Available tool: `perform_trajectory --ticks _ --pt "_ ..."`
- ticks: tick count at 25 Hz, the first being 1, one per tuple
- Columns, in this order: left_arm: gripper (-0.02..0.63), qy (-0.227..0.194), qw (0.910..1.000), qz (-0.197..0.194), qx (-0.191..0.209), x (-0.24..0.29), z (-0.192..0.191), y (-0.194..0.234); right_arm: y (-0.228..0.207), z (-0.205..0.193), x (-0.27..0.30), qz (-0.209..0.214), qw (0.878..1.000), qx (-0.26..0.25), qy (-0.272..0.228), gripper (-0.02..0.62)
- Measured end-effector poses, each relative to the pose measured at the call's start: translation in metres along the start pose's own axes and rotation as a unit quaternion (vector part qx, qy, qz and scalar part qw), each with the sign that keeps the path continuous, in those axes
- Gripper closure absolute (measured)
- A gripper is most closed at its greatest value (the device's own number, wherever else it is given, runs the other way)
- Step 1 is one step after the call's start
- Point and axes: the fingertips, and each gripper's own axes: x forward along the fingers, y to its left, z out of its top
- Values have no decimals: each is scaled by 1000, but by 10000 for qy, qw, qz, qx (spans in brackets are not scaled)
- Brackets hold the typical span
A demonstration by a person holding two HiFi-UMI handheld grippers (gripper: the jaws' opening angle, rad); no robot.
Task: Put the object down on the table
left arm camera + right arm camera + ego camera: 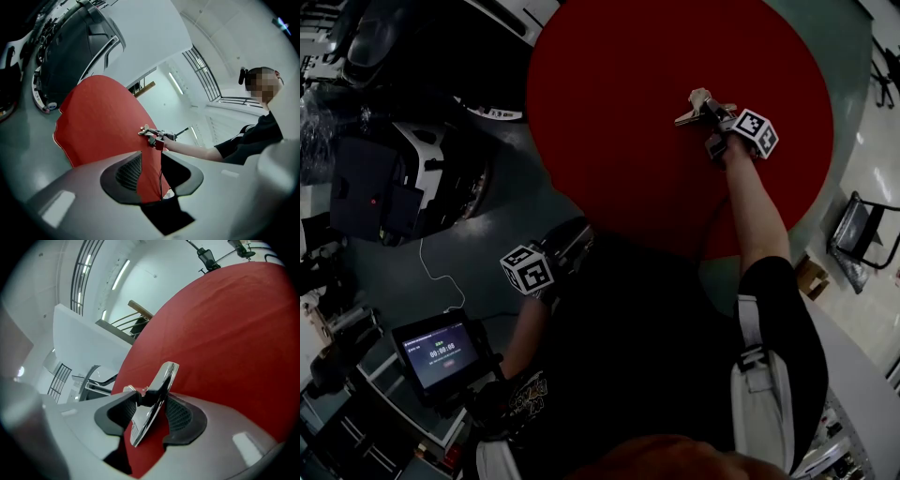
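Observation:
A shiny metal tool [161, 378] stands tilted between the pads of my right gripper [150, 404], low over the round red table [234, 324]. The jaws are parted, with red cloth showing beside the tool, so the pads look slack on it. In the head view, the right gripper [712, 117] reaches over the table's [628, 94] right half, and the tool [701, 103] pokes out past its tips. My left gripper [562, 246] hangs off the table's near edge, close to my body. Its jaws [151, 161] are open and empty, aimed at the table [98, 117] and the distant tool [144, 131].
Dark machinery [403, 178] fills the floor to the left of the table. A lit screen [439, 352] on a stand sits at lower left, with a white cable [431, 272] on the floor above it. A folding chair [858, 230] stands to the right. My outstretched arm [197, 151] crosses the left gripper view.

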Motion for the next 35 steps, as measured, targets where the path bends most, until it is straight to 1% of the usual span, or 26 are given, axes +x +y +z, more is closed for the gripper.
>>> perform_trajectory --ticks 3,7,8,9,10,12,15,18,19,21,22,24,25,27,29,31,33,35 --pt "468 38 10000 -51 66 0 2 2 -15 -9 -10 -247 9996 88 -53 408" --pt "469 160 9996 -135 207 -1 2 4 -29 -13 -13 -426 9989 182 -95 393" --pt "469 187 9994 -158 244 -2 2 6 -32 -14 -13 -452 9986 273 -87 380" --pt "469 201 9993 -181 272 -3 1 8 -36 -15 -13 -483 9981 374 -61 347" --pt "469 204 9992 -204 286 -3 0 10 -40 -15 -13 -533 9976 450 -6 332" --pt "469 208 9990 -256 299 -4 1 12 -44 -18 -16 -686 9965 445 190 306" --pt "469 265 9979 -394 433 -28 11 6 -31 -41 -36 -1033 9936 214 403 307" --pt "469 334 9962 -565 572 -54 17 3 -26 -67 -59 -1450 9888 93 342 305" --pt "469 365 9957 -632 576 -59 16 4 -28 -73 -65 -1532 9877 123 304 305" --pt "469 417 9947 -762 552 -67 13 7 -30 -85 -75 -1543 9875 249 200 308" --pt "469 431 9942 -815 545 -72 12 9 -28 -92 -79 -1483 9885 275 134 312" --pt "469 444 9933 -906 561 -83 14 13 -11 -110 -87 -1200 9927 144 21 350" --pt "469 452 9927 -954 580 -88 14 15 3 -122 -90 -980 9952 -12 -16 363" --pt "469 510 9909 -1078 626 -96 14 17 36 -151 -102 -529 9974 -478 -78 388" --pt "472 620 9882 -1236 665 -101 11 18 73 -187 -119 -179 9945 -1024 -155 406" --pt "472 734 9855 -1384 649 -105 9 20 113 -230 -139 175 9897 -1400 -233 467" --pt "474 860 9827 -1523 606 -107 7 21 154 -275 -161 641 9858 -1520 -304 476" --pt "480 1016 9792 -1632 646 -107 1 17 190 -318 -185 1057 9815 -1550 -370 485"
